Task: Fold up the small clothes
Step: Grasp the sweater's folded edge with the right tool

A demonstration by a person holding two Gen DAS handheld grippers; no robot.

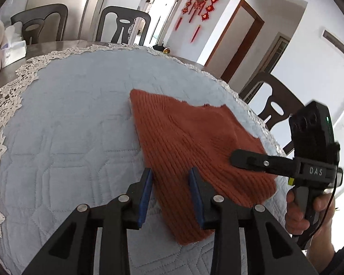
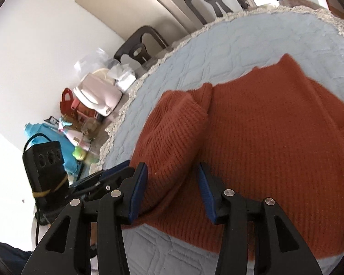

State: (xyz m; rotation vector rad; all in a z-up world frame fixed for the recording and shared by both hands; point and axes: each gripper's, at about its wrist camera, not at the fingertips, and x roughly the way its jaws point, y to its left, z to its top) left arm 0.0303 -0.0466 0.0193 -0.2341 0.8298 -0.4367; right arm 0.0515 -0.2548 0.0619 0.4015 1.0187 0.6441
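Sweater [image 1: 195,142], rust rib-knit, lies centre-right of frame on the quilted cloth [image 1: 68,114]: I judge it soft, light, floppy. My left gripper [image 1: 172,194] and right gripper [image 2: 172,190] stand wide, empty, straddling its near edge; I would pinch doubled hem corners.

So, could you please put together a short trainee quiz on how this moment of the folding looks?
1. True or false: the orange knitted garment lies on a light blue quilted cloth with a lace border.
2. Multiple choice: the left gripper is A) shut on the garment, B) open, with garment between its pads, C) out of view.
3. Fill in: in the left wrist view, the right gripper reaches over the garment from the ____ side of the picture.

Key: 1 true; 2 B; 3 right.
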